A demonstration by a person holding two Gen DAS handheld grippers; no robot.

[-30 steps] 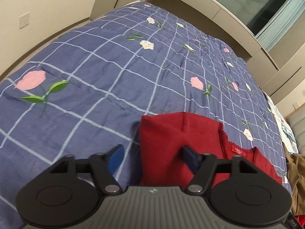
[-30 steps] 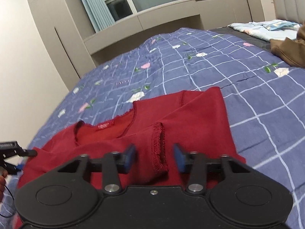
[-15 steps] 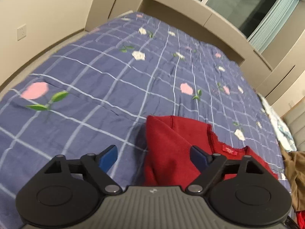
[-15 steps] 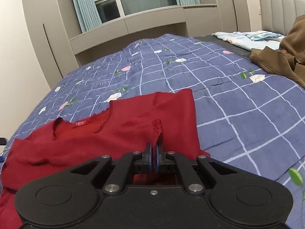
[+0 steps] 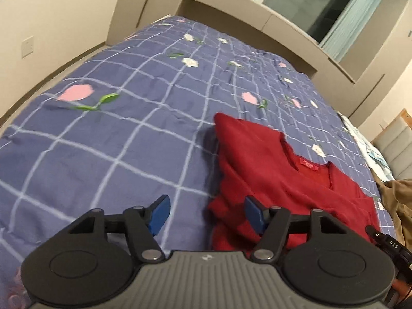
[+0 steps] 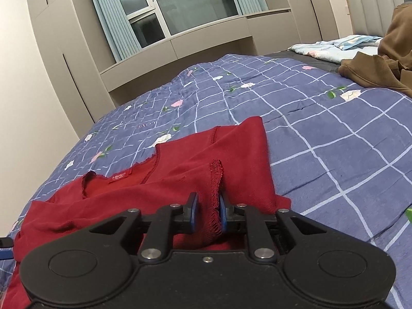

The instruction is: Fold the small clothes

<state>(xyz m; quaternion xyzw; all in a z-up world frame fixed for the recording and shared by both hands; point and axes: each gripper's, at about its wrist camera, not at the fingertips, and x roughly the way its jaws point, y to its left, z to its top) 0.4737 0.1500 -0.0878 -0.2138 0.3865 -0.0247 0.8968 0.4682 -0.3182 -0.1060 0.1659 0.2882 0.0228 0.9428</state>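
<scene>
**Red top spread on the quilt, one cuff between the right jaws**

The red top (image 6: 180, 180) is the only red garment in view, lying partly folded on a blue checked quilt (image 6: 334, 154) printed with pink and white flowers. One red label (image 6: 120, 177) shows at its neckline.

Two grippers are in play. The right gripper (image 6: 208, 215) has one scalloped cuff (image 6: 215, 195) of the top between its two blue pads; the jaws are opening, with a slim gap visible beside the cloth on the left side, so they no longer pinch it. The left gripper (image 5: 206, 215) hangs over the top's near edge with its two blue pads well apart and closing; a bunched fold of red cloth sits in front of the right pad, and nothing is pressed between them.

At the quilt's far side lie two other garments: one brown garment (image 6: 373, 69) and one pale blue cloth (image 6: 342, 45). One window (image 6: 185, 7) with pale blue curtains faces the bed.
</scene>
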